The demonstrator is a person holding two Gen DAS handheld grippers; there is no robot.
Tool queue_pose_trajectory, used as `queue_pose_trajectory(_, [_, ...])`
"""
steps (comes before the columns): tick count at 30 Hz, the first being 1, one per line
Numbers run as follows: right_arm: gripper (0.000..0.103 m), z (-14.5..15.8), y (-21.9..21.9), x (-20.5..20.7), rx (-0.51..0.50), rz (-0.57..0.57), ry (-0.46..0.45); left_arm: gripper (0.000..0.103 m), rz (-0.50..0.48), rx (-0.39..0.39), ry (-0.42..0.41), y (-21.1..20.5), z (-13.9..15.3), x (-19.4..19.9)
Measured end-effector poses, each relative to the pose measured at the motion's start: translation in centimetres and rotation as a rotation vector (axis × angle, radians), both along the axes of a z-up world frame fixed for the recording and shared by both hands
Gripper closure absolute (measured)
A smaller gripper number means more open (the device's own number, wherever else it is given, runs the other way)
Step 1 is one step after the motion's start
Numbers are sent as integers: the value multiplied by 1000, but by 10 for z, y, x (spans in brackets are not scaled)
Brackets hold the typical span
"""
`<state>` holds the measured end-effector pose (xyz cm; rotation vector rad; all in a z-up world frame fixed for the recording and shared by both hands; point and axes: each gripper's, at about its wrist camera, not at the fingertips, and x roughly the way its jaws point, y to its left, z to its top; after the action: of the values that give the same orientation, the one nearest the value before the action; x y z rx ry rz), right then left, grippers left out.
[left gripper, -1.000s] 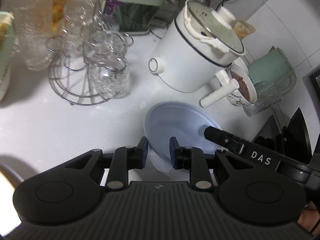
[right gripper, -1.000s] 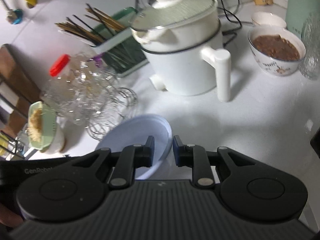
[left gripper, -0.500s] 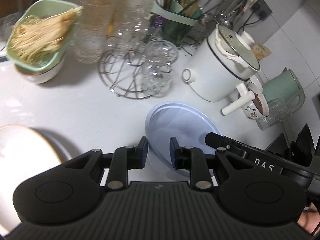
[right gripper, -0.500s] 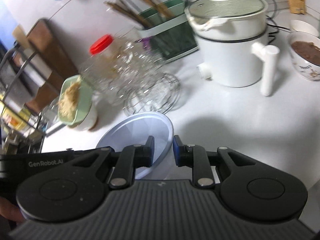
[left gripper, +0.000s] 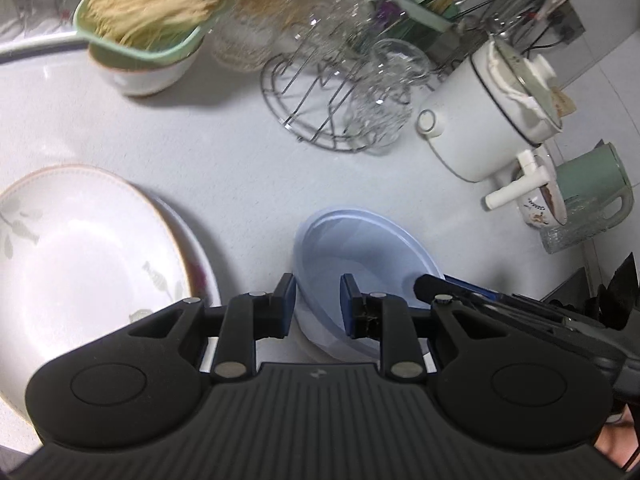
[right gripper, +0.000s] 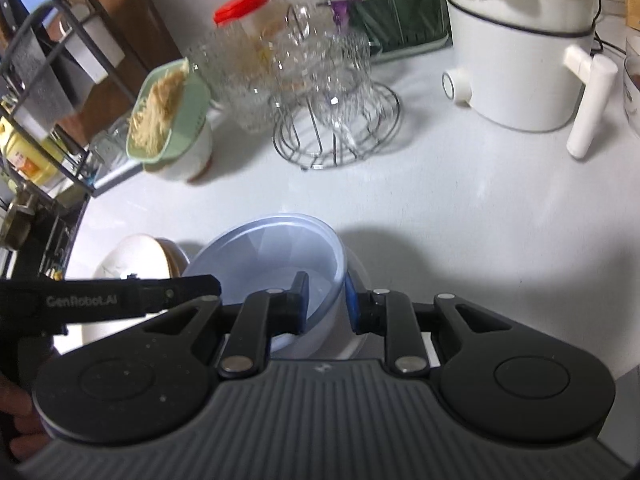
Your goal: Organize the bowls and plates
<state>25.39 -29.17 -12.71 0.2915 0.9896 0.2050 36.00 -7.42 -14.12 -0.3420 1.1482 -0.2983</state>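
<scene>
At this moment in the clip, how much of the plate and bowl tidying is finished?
Done: two plates already sit stacked on the counter. In hand: the blue bowl, gripped at opposite rims by the left tool and right tool, held beside that stack. Left: setting the bowl down, plus the noodle bowl and the bowl by the pot.
</scene>
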Motion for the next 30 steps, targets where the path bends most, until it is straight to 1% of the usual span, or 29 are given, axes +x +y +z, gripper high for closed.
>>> queue_pose_trajectory(2, [79, 1, -1, -3, -3, -6, -7, 76, 6, 6, 3, 3, 0, 0])
queue_pose_trajectory(3, [79, 4, -2, -4, -11, -10, -17, 72, 13, 6, 4, 6, 0, 0])
queue_pose_trajectory(4, [79, 6, -4, -5, -21, -15, -28, 66, 21, 1, 6, 8, 0, 1])
queue_pose_trajectory(6, [78, 8, -8, -4, -24, -29, -38, 60, 26, -4, 6, 11, -1, 1])
queue_pose_trajectory(7, [78, 8, -10, -3, -20, -36, -36, 60, 21, -2, 1, 12, -1, 1])
queue_pose_trajectory(9, [66, 3, -14, 1, -6, -47, -11, 60, 13, 14, -6, 12, -3, 3])
queue_pose_trajectory(16, [66, -20, -21, 14, 81, -67, 72, 61, -4, 40, 12, 10, -19, 12])
queue_pose_trajectory(20, [66, -34, -19, 19, 99, -79, 116, 61, -32, 44, 18, 4, -26, 17])
queue_pose_trajectory(24, [66, -45, -17, 24, 109, -78, 143, 62, -68, 54, 49, -5, -36, 23])
queue_pose_trajectory(27, [68, -50, -16, 25, 124, -77, 163, 66, -91, 64, 76, -14, -43, 25])
queue_pose_trajectory(30, [68, -53, -18, 25, 164, -79, 179, 66, -100, 63, 87, -21, -49, 25])
